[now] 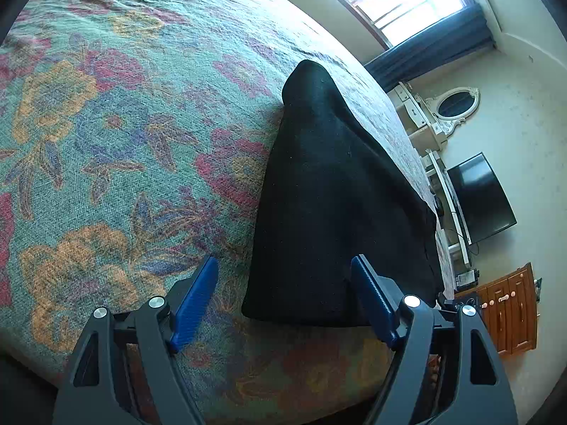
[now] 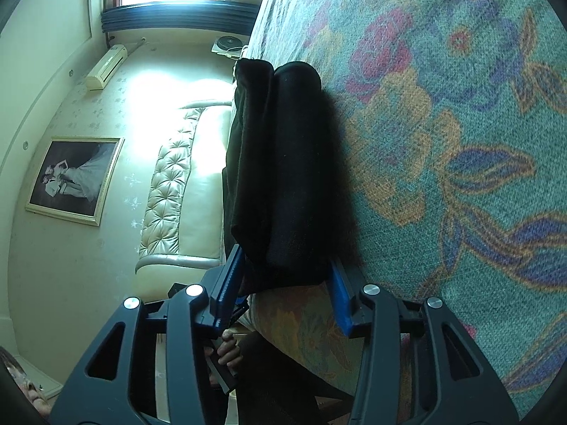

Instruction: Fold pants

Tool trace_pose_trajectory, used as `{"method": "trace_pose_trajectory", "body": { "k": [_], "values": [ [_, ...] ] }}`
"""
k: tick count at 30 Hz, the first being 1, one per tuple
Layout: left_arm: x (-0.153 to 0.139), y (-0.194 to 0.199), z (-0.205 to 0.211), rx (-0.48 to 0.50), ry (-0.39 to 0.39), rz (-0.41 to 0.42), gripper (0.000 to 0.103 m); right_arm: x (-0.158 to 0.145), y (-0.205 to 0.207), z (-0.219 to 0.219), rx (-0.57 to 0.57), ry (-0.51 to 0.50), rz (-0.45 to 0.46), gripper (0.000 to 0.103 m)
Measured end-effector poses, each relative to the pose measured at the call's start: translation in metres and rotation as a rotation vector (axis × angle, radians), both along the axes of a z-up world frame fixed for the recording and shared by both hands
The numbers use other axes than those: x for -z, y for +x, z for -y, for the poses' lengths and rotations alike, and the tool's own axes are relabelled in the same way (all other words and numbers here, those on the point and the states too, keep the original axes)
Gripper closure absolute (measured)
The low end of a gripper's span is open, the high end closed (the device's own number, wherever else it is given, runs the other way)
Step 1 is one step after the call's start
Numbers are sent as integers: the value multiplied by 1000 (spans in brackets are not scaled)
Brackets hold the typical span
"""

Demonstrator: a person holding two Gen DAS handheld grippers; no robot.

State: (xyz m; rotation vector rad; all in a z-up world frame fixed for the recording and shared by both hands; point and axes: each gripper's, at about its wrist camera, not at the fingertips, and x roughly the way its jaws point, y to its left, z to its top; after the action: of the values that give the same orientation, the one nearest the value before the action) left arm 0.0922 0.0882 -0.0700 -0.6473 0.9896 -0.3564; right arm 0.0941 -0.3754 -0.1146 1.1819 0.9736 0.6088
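1 folded black pants (image 1: 336,191), 1 floral bedspread (image 1: 106,141), 2 grippers: left gripper (image 1: 285,301), right gripper (image 2: 283,283).

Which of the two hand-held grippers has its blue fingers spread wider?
The left hand-held gripper: its fingers stand far apart, one over the floral bedspread, one at the folded black pants. The right hand-held gripper has fingers closer together, flanking the pants' end.

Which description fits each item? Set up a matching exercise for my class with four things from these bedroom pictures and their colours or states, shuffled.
Things:
1. pants
2. bedspread
3. left gripper
4. cabinet

Descriptions:
A. brown wood
B. black, folded
C. floral teal pattern
D. open, pads apart

Pairs: 1-B, 2-C, 3-D, 4-A
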Motion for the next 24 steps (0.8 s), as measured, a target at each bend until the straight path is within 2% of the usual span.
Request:
{"method": "trace_pose_trajectory", "body": {
  "k": [5,12,24],
  "values": [
    [-3,-2,9,5,58,12,24,-2,-3,6,1,7,6,51],
    [-7,-6,11,-11,96,9,24,-3,-7,11,9,23,9,49],
    [-20,-14,23,-12,270,66,24,1,-15,24,23,52,26,47]
  ]
}}
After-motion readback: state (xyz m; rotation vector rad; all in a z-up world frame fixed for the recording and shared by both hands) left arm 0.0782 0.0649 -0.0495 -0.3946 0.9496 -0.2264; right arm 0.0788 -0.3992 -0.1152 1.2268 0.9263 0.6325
